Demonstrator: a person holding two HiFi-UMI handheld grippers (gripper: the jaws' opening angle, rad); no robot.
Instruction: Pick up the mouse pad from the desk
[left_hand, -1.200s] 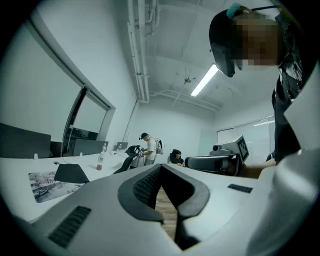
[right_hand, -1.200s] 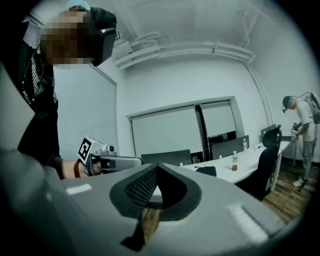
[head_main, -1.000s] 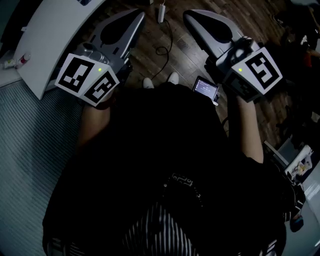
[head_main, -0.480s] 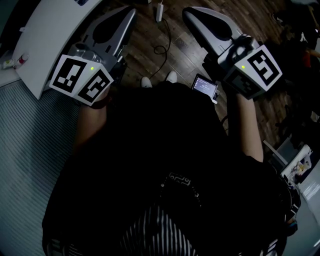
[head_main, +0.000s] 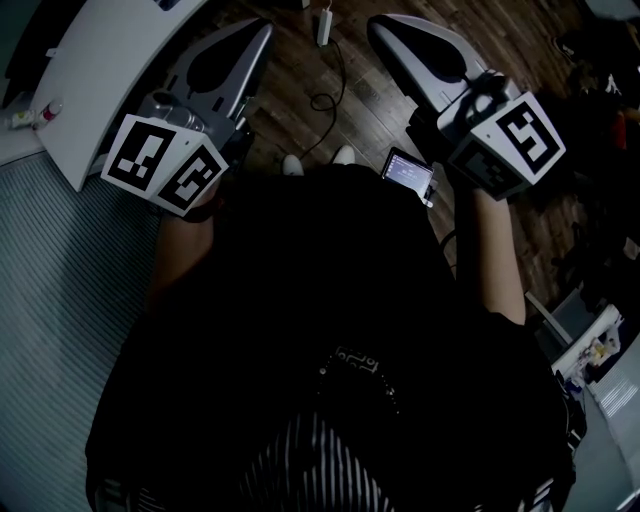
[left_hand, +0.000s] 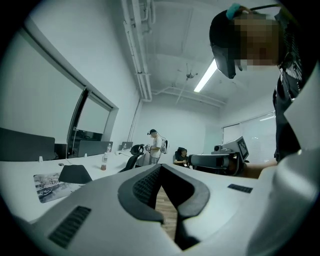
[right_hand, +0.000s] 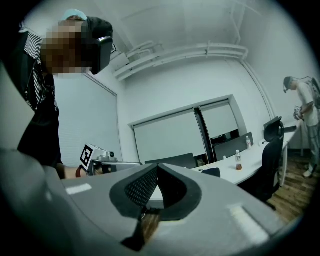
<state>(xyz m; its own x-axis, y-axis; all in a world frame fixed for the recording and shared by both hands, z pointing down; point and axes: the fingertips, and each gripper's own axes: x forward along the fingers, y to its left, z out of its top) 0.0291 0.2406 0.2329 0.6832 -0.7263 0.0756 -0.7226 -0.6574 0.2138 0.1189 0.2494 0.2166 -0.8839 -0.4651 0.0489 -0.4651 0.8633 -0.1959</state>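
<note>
Left tongs (left_hand: 160, 168) and right tongs (right_hand: 157, 166) closed, empty; the mouse pad (left_hand: 50, 186), flat on the bench (left_hand: 17, 175), looks thin and floppy, so pinch an edge.

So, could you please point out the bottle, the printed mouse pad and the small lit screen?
bottle (left_hand: 104, 161), left gripper view, middle of its body.
printed mouse pad (left_hand: 47, 186), left gripper view, its patterned top face.
small lit screen (head_main: 410, 174), head view, centre of its display.

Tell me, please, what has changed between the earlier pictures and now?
Hardly anything. The left tool shifted slightly toward the white desk; nothing was taken hold of or let go. The right tool kept its place, and both tools stayed shut and empty above the wooden floor.
</note>
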